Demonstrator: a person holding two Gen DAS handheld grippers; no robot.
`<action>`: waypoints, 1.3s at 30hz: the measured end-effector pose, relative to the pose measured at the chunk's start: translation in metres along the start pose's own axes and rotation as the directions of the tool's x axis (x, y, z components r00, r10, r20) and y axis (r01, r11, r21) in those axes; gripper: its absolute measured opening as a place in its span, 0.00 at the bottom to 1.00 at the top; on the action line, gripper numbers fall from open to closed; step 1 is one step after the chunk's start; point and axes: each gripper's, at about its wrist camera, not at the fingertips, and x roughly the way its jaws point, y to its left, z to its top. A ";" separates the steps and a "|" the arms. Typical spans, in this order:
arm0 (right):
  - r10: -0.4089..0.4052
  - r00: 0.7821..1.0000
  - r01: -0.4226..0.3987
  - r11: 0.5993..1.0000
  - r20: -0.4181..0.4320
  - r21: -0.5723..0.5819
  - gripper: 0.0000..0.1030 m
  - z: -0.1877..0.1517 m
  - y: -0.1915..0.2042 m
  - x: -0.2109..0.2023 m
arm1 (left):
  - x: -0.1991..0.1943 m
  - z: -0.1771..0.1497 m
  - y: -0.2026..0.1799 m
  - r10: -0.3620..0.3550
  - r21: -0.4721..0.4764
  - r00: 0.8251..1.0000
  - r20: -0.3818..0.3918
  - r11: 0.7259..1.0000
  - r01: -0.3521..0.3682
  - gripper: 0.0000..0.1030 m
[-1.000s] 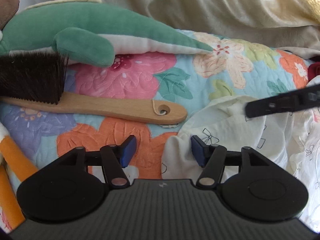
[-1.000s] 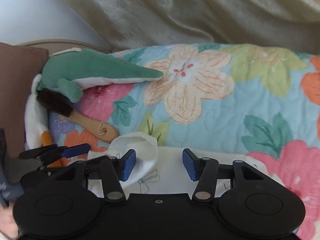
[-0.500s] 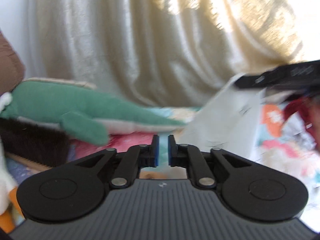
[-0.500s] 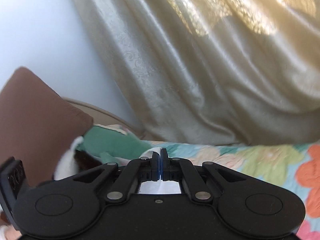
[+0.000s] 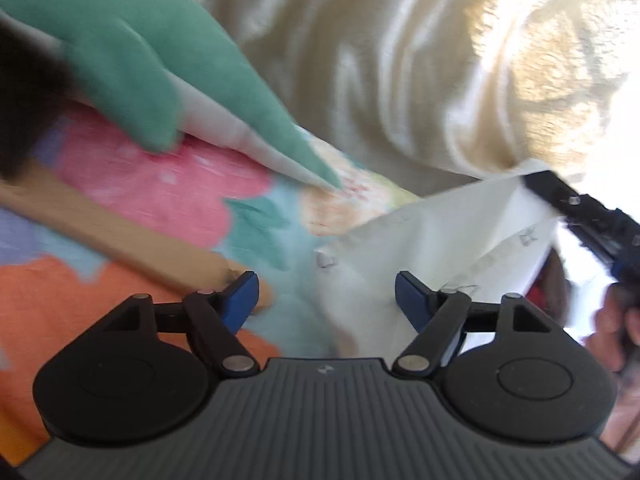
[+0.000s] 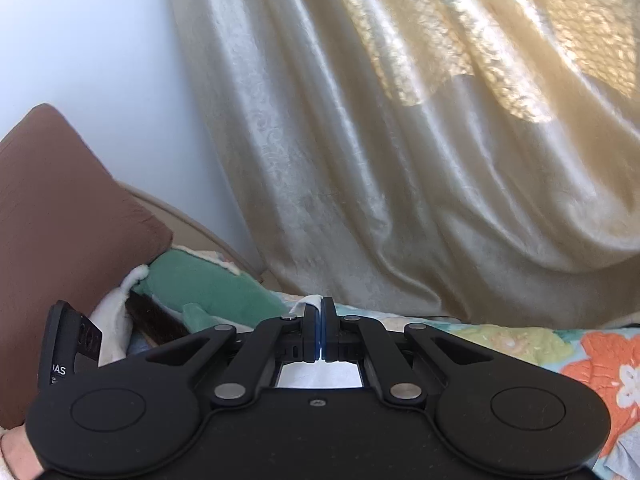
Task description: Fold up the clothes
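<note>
A strip of white cloth (image 6: pixel 310 303) is being pinched between the closed blue pads of the right tool (image 6: pixel 321 334). Behind the tool, a cream curtain (image 6: pixel 400 160) is hanging. To the tool's left, a green plush toy (image 6: pixel 208 286) is lying beside a brown cushion (image 6: pixel 60 220); to its right, a floral quilt (image 6: pixel 560 356) is spreading.

A bed covered by a flowered quilt (image 5: pixel 168 184) carries a green stuffed toy (image 5: pixel 132 52), a wooden-handled brush (image 5: pixel 120 236) just beside it, and a white printed garment (image 5: pixel 404 264), partly lifted.
</note>
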 end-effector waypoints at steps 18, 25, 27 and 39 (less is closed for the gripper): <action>-0.038 0.970 0.059 0.995 -0.241 0.079 0.52 -0.012 -0.034 0.051 | -0.010 -0.024 -0.035 0.552 0.233 0.780 0.295 0.750 -0.619 0.24; -0.112 0.914 0.170 0.978 -0.391 0.118 0.52 -0.043 -0.072 0.018 | -0.043 -0.032 -0.035 0.444 0.191 0.849 0.284 0.842 -0.504 0.59; -0.125 0.899 0.184 0.978 -0.419 0.103 0.55 -0.050 -0.082 0.004 | -0.041 -0.029 -0.041 0.415 0.213 0.875 0.250 0.858 -0.468 0.61; -0.277 0.876 0.226 0.959 -0.395 -0.171 0.02 -0.078 -0.074 0.010 | -0.035 -0.047 -0.047 0.416 0.269 0.884 0.215 0.845 -0.463 0.62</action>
